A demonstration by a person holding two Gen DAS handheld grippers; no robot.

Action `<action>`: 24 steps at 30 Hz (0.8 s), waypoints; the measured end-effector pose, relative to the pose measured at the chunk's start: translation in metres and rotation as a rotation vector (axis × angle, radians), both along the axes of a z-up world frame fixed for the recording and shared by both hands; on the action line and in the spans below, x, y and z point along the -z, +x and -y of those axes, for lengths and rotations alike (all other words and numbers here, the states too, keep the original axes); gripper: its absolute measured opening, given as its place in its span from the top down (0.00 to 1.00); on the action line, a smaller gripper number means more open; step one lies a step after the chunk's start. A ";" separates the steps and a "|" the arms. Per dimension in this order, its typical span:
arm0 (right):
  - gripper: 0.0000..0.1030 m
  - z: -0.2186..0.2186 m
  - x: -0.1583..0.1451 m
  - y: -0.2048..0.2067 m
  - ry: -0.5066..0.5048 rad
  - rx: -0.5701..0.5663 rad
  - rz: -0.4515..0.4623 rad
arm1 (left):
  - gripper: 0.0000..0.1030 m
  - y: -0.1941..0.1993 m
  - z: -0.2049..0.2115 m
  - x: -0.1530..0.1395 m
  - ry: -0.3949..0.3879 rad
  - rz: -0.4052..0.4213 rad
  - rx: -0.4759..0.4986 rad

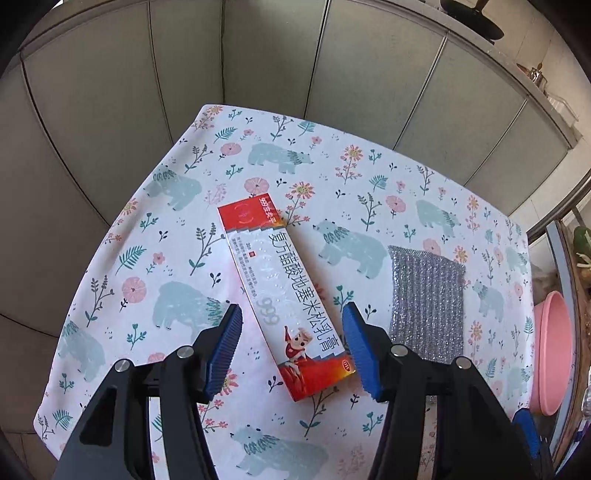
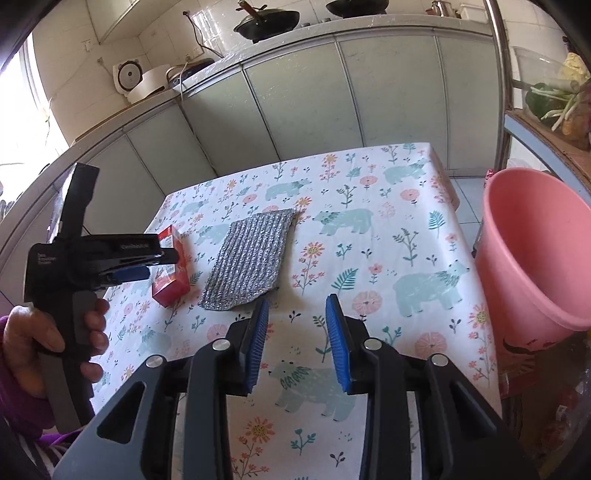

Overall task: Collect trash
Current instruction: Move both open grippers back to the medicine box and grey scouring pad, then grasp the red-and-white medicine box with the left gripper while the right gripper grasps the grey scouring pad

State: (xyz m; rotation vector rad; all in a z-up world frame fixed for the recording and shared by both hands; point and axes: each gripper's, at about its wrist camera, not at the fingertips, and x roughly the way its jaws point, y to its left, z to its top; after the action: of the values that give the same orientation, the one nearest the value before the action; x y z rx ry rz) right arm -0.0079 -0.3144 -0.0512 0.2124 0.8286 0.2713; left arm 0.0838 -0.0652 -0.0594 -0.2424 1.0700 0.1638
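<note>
We see the left gripper point(image 1: 291, 347) with jaws spread wide astride the long red-and-white cardboard medicine box point(image 1: 284, 295), lying mid-frame on the floral tabletop point(image 1: 369, 177), pads not touching. Our right gripper point(image 2: 295, 343) hangs partly open, empty, lower centre; the pink plastic bucket point(image 2: 535, 258) stands at right.

Pink bucket point(image 2: 535, 254) cut by edge; box point(image 2: 170, 266) half-hidden behind left tool point(image 2: 155, 258).

Floral bear-print tablecloth point(image 2: 388, 258) fronts grey-green cabinets point(image 2: 295, 103); on the counter above them a black wok point(image 2: 267, 22), at its left end a white rice cooker point(image 2: 138, 81).
</note>
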 end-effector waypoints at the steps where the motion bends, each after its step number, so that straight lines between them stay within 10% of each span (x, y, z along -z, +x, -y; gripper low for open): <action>1: 0.68 -0.002 0.002 0.001 0.003 -0.009 -0.006 | 0.46 0.000 0.002 0.003 0.011 -0.003 0.008; 21: 0.68 -0.056 0.031 0.053 -0.018 -0.031 -0.134 | 0.67 -0.044 -0.049 -0.006 0.034 0.094 0.234; 24: 0.90 -0.058 0.033 0.054 -0.005 -0.026 -0.147 | 0.71 -0.050 -0.052 -0.009 0.028 0.119 0.259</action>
State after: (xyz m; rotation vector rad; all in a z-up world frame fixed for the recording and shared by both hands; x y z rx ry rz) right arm 0.0464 -0.2564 -0.0847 0.2185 0.9785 0.2806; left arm 0.0333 -0.0133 -0.0508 -0.0860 0.9702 -0.0674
